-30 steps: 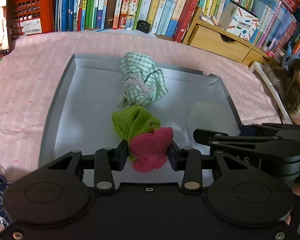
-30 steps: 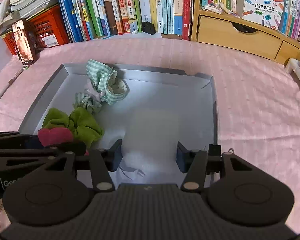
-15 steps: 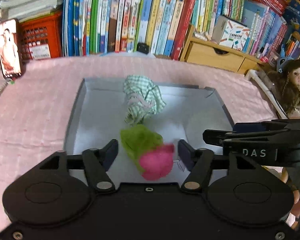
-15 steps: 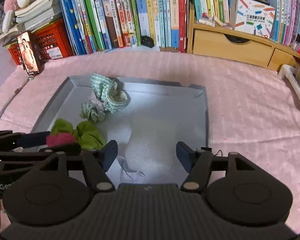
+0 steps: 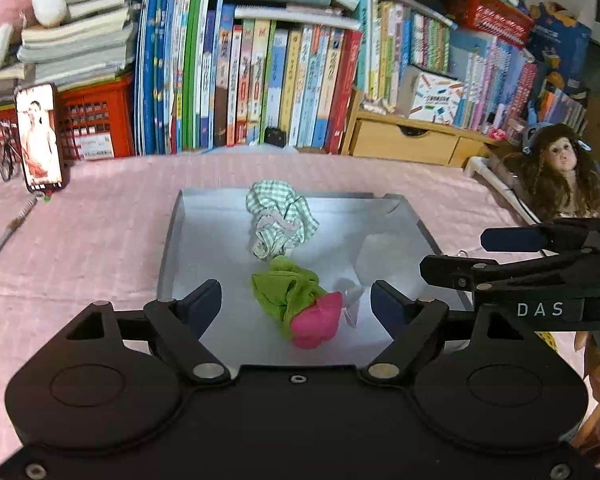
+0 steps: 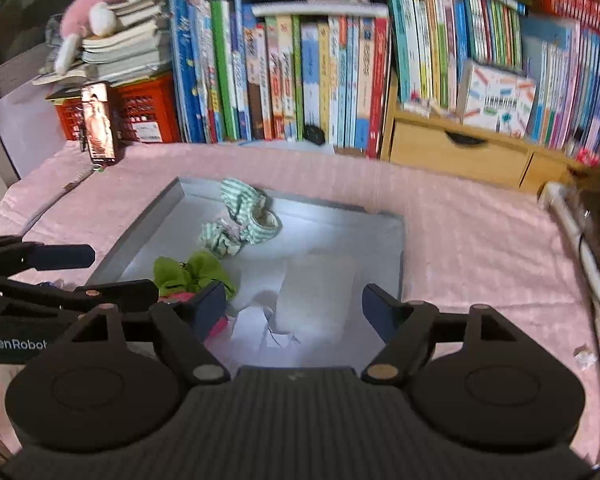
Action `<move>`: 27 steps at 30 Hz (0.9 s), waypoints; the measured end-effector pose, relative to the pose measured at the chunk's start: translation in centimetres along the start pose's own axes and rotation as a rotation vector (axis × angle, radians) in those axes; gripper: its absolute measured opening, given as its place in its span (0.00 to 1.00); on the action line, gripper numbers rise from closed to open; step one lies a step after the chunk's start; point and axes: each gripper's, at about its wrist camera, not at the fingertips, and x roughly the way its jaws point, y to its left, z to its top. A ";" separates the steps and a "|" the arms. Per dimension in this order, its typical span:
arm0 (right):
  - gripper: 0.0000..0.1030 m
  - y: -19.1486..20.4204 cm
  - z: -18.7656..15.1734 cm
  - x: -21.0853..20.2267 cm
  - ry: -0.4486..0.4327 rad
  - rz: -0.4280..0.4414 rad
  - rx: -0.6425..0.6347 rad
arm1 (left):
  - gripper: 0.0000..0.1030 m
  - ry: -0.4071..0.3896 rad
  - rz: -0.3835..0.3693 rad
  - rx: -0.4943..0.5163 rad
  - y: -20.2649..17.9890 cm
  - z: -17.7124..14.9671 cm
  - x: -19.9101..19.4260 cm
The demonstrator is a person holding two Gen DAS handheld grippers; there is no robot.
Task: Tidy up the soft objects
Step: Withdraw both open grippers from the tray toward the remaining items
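Note:
A grey tray point(image 5: 172, 240) lies on the pink bedspread. In it lie a crumpled green-checked cloth point(image 5: 280, 216) toward the back and a green sock bundle with a pink end point(image 5: 314, 322) in front. My left gripper point(image 5: 296, 300) hovers above and behind the bundle. Its jaws are opening and the pads stand well clear of the bundle. My right gripper point(image 6: 294, 304) hangs over the tray's bare right half point(image 6: 380, 240), jaws opening too, with nothing between them. From the right wrist, the checked cloth point(image 6: 244, 220) and the green bundle point(image 6: 188, 272) sit at the tray's left.
A torn white scrap point(image 6: 276, 328) lies on the tray floor. Books line the back, with a wooden drawer unit point(image 5: 408, 144) at the right. A phone point(image 5: 40, 136) and a red crate point(image 5: 96, 124) stand at the left. A doll point(image 5: 556, 176) sits at the right edge.
The left gripper has let go of the pink and green bundle, which now lies in the tray. Both grippers have widened their jaws and drawn back and up from the tray.

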 end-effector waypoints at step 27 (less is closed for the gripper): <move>0.86 6.2 -12.2 -6.5 -0.271 -0.049 -0.134 | 0.90 -0.295 0.113 0.097 0.7 -12.6 -11.4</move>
